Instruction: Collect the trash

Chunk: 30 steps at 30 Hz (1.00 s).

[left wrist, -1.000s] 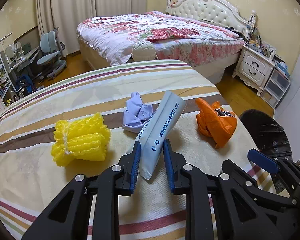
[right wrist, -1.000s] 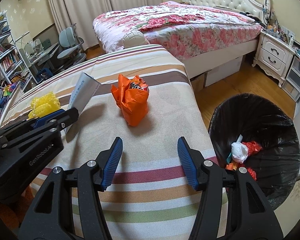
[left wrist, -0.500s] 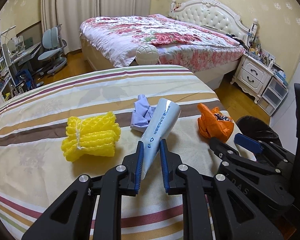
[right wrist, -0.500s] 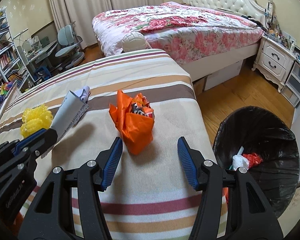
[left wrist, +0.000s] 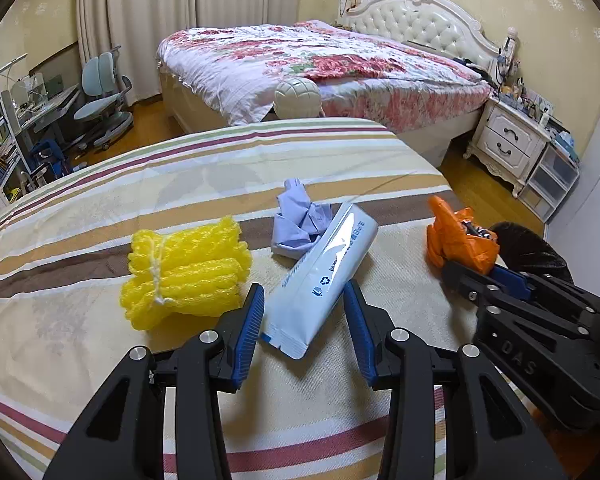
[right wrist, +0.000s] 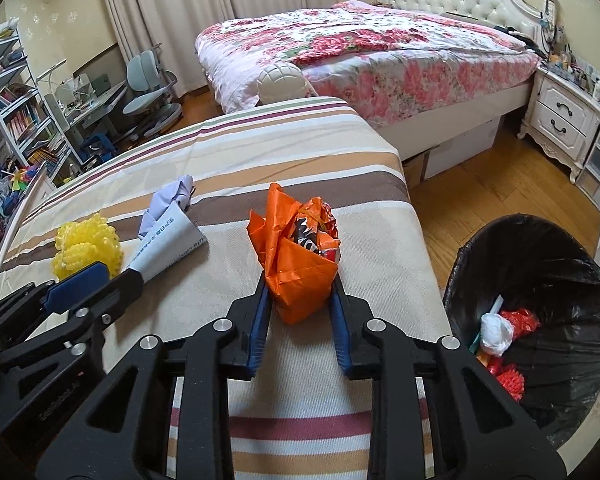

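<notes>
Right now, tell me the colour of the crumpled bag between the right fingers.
Orange. The crumpled bag shows best in the right wrist view, with printed wrappers poking out of its top.

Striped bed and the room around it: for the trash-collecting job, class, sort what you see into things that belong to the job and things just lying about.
Belongs to the job:
- orange bag, between the closing right gripper
- white pouch, between the opening left gripper
- yellow foam net
- crumpled lilac paper
- black bin

Just lying about:
- ball
- floral bed
- desk chair
- nightstand

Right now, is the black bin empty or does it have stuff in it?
Not empty. The bin holds a little trash: a white wad and red bits lie at the bottom, with much room left.
</notes>
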Motion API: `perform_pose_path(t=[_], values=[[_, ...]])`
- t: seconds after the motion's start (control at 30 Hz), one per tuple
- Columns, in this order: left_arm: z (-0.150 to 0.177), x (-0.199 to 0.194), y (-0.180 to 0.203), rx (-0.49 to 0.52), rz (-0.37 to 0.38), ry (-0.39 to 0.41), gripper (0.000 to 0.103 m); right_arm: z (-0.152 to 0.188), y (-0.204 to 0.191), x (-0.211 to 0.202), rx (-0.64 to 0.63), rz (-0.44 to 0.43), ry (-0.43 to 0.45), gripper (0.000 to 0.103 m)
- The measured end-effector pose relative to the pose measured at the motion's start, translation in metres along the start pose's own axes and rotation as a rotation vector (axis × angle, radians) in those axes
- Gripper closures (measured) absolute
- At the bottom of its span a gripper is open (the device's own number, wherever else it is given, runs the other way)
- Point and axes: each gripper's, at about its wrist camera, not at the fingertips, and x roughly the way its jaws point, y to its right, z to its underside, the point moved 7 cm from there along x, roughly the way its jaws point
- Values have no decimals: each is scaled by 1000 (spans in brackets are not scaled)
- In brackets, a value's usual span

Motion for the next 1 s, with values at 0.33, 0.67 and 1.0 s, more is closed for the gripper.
perform_pose_path(t=[0.33, 0.67, 1.0], values=[[6, 1, 12, 66, -16, 7, 74, 1, 1, -10, 6, -9, 15, 76], [10, -4, 14, 75, 6, 19, 102, 4, 2, -19, 3, -6, 29, 76], [12, -24, 5, 22, 26, 29, 102, 9, 6, -32, 7, -13, 41, 76]])
